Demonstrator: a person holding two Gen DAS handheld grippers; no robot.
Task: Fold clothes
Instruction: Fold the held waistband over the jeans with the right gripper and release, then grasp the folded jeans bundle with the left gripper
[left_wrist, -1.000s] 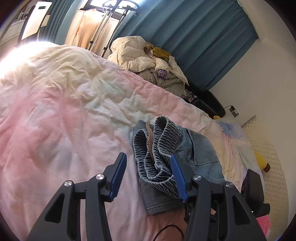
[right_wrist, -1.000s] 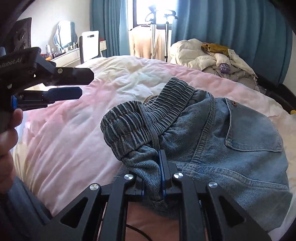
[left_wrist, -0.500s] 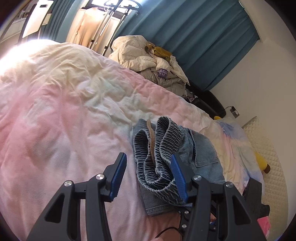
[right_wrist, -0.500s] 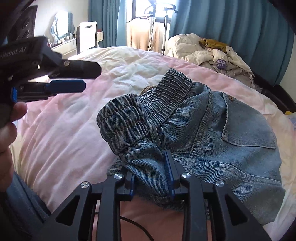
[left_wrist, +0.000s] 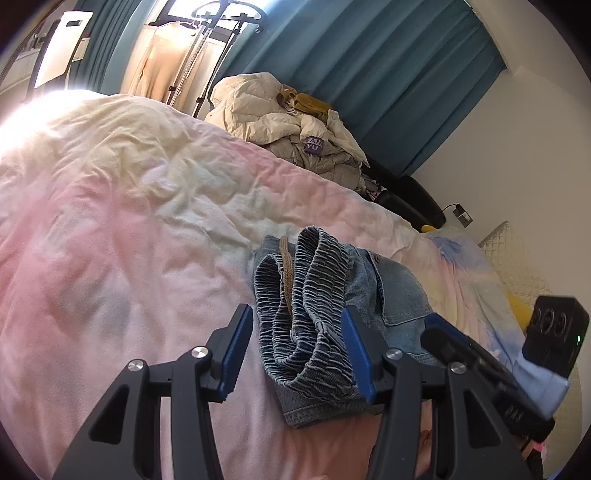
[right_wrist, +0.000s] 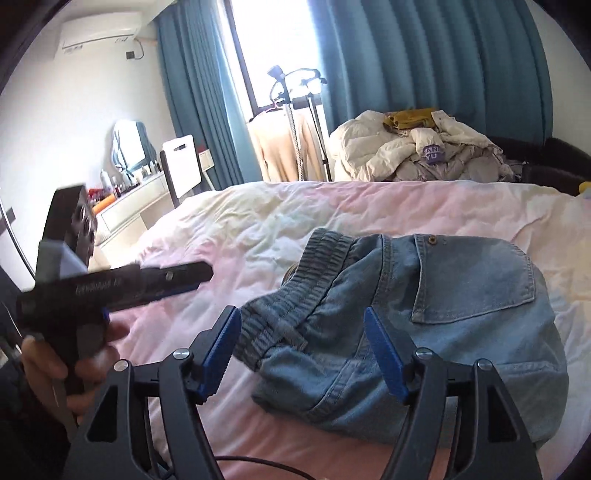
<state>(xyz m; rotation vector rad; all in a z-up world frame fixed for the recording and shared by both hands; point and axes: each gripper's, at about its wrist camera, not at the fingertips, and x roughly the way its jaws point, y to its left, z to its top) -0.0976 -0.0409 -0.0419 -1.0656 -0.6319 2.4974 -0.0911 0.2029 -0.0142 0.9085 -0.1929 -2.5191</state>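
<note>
Folded denim jeans (right_wrist: 424, 325) lay on the pink and cream duvet (left_wrist: 110, 229) of the bed, elastic waistband bunched on top, back pocket facing up. Right gripper (right_wrist: 303, 350) hovered just above the near edge of the jeans, jaws opening, blue pads clear of the cloth on both sides. Left gripper (left_wrist: 295, 350) hung over the waistband end, jaws apart, gripping nothing; whether its right pad brushed the denim could not be told. A hand (right_wrist: 55, 373) held the left gripper's handle. Heap of pale jackets (right_wrist: 417, 151) sat beyond the bed, against teal curtains (left_wrist: 369, 81).
</note>
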